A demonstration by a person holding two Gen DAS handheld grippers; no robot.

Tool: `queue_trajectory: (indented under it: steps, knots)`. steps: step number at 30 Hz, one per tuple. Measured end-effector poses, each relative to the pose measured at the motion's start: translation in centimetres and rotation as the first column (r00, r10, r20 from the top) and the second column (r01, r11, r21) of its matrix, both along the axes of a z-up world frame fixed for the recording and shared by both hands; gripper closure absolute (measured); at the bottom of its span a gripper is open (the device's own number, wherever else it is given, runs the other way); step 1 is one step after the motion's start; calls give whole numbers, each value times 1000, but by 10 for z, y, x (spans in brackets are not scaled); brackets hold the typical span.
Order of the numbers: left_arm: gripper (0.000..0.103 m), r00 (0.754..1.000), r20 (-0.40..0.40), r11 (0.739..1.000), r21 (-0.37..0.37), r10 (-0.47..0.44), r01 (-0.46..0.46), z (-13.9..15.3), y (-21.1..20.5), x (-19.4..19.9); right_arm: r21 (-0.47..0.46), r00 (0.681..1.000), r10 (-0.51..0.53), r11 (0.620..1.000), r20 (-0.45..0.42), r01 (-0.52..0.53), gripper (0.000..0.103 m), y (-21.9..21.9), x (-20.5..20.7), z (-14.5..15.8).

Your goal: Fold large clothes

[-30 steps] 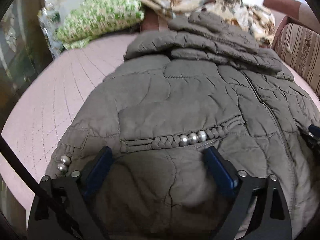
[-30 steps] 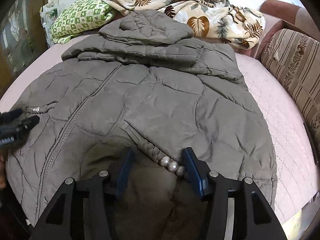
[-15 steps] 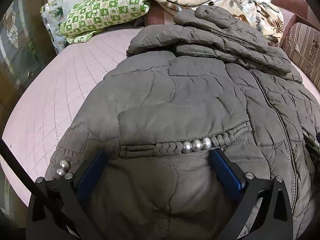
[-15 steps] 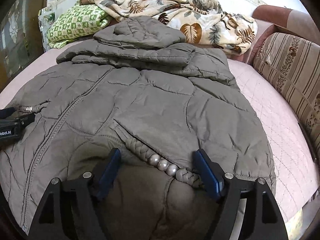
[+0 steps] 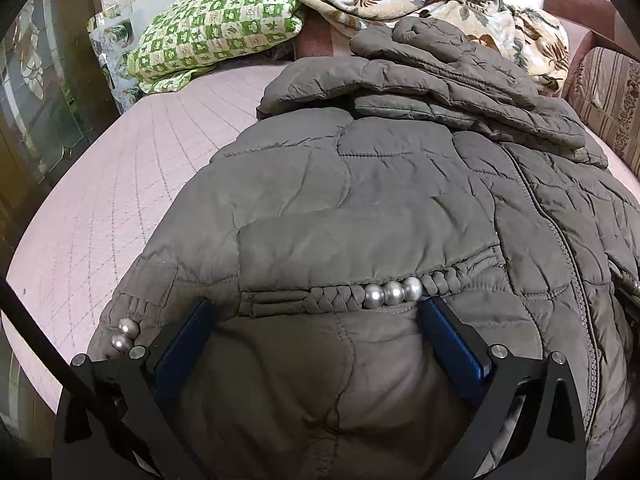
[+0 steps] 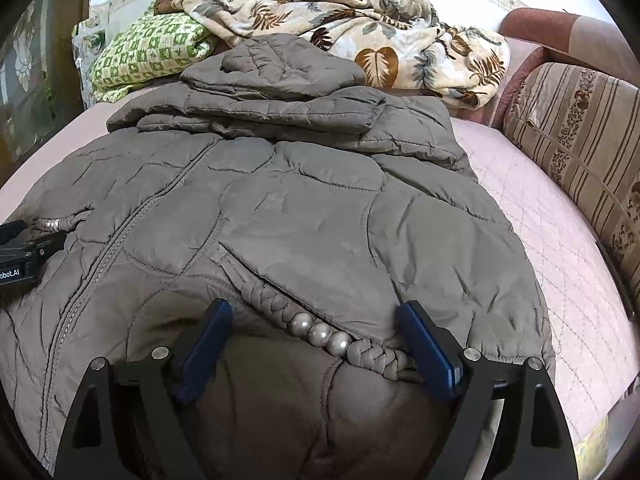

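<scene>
Below, the quilted jacket (image 5: 360, 184) bulges between both grippers' spread fingers (image 5: 184, 344).

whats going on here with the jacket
A person with a gripper in each hand is folding a grey quilted jacket on a pink bed. Its sleeves and hood are already folded in at the far end. The left gripper is open over the near hem; the right gripper is opening there too, and neither pinches the fabric.
</scene>
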State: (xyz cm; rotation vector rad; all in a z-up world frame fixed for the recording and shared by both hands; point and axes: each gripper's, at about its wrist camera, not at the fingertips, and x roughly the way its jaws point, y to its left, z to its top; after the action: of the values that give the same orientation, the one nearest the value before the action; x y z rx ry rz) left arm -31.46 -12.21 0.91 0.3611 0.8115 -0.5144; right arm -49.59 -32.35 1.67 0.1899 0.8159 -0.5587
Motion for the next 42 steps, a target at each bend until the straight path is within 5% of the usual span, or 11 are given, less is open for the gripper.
queue_trajectory:
  steps: [16, 30, 42]
  knots:
    - [0, 999, 44, 999, -37, 25, -23, -4, 5, -6, -13, 1000, 12, 1000, 24, -12, 12, 2, -4, -1]
    - [0, 997, 81, 999, -43, 17, -14, -5, 6, -9, -229, 998, -28, 973, -51, 16, 10, 28, 4, 2]
    - [0, 997, 81, 999, -45, 17, -13, -6, 6, -9, -252, 998, -25, 968, -55, 10, 9, 30, 6, 2]
